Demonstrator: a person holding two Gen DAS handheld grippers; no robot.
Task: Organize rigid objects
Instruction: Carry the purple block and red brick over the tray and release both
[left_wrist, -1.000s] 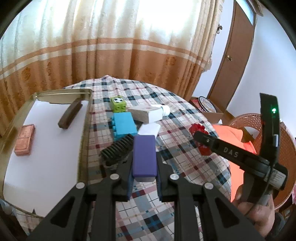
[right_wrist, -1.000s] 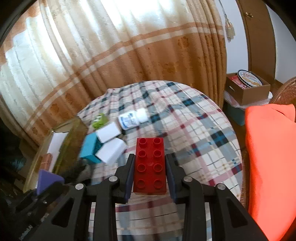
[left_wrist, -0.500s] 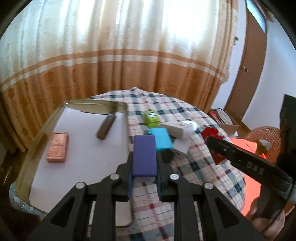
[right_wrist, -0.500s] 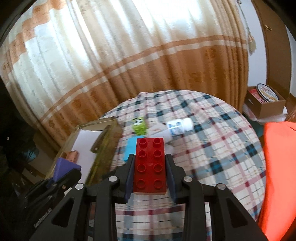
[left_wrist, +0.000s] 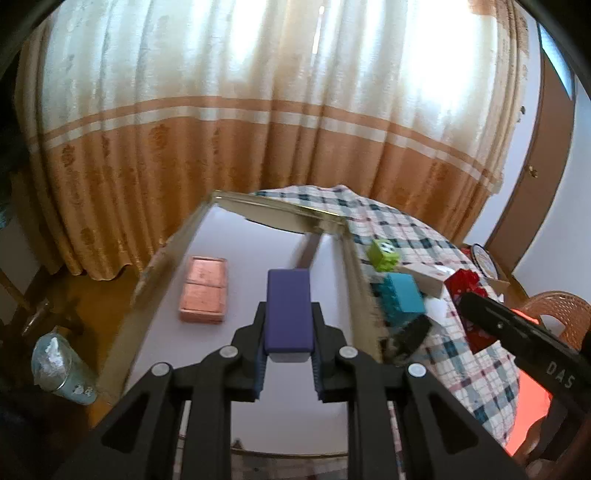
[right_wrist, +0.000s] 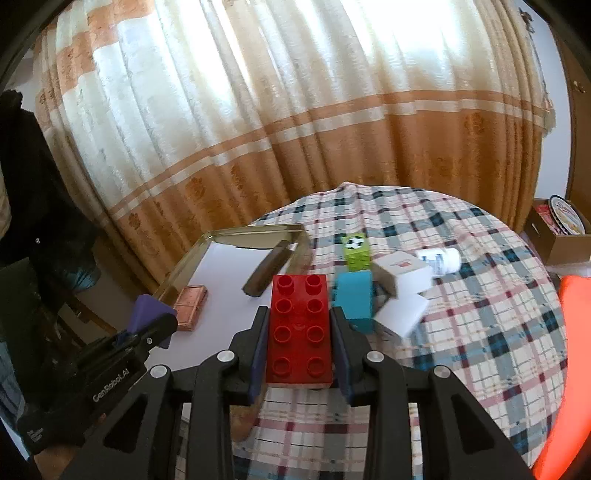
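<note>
Purple block (left_wrist: 288, 310) clamped, left gripper (left_wrist: 288, 354) angled downward.

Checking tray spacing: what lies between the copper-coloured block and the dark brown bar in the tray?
Nothing: bare white liner separates the copper-coloured block from the dark brown bar in the tray, clearest in the right wrist view.

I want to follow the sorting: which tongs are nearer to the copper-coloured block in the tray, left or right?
Left. The left tongs, holding the purple block, hang over the tray beside the copper-coloured block. The right tongs, holding the red brick, are farther off.
</note>
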